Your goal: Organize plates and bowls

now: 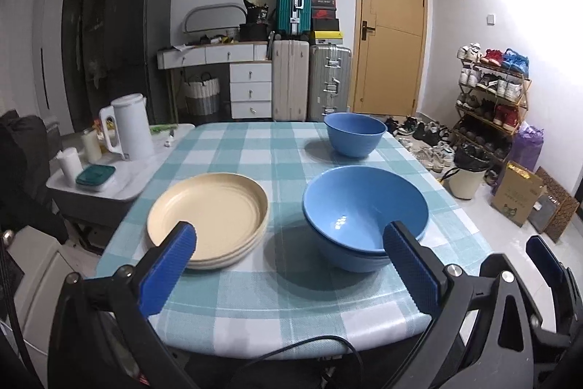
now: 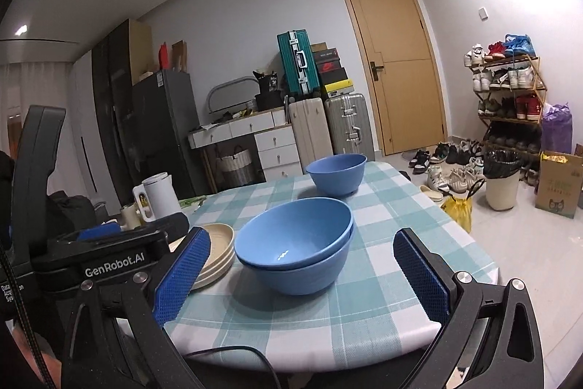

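A stack of cream plates [image 1: 207, 219] [image 2: 215, 252] sits on the left of the checked table [image 1: 288, 312] [image 2: 382, 298]. Beside it to the right, two blue bowls are nested [image 1: 364, 221] [image 2: 295, 246]. A single blue bowl [image 1: 354, 133] [image 2: 337, 173] stands alone near the table's far edge. My left gripper [image 1: 289, 270] hovers open over the near edge, with nothing between its blue pads. My right gripper [image 2: 304, 277] is open too, in front of the nested bowls, holding nothing. The left gripper's body [image 2: 109, 257] shows at the left of the right wrist view.
A side table [image 1: 105, 181] to the left carries a white kettle [image 1: 129, 126], cups and a green-lidded box [image 1: 95, 177]. Suitcases [image 1: 311, 82], drawers and a door stand behind. A bin [image 2: 503, 181], shoes and a shoe rack [image 2: 506, 97] crowd the floor at right.
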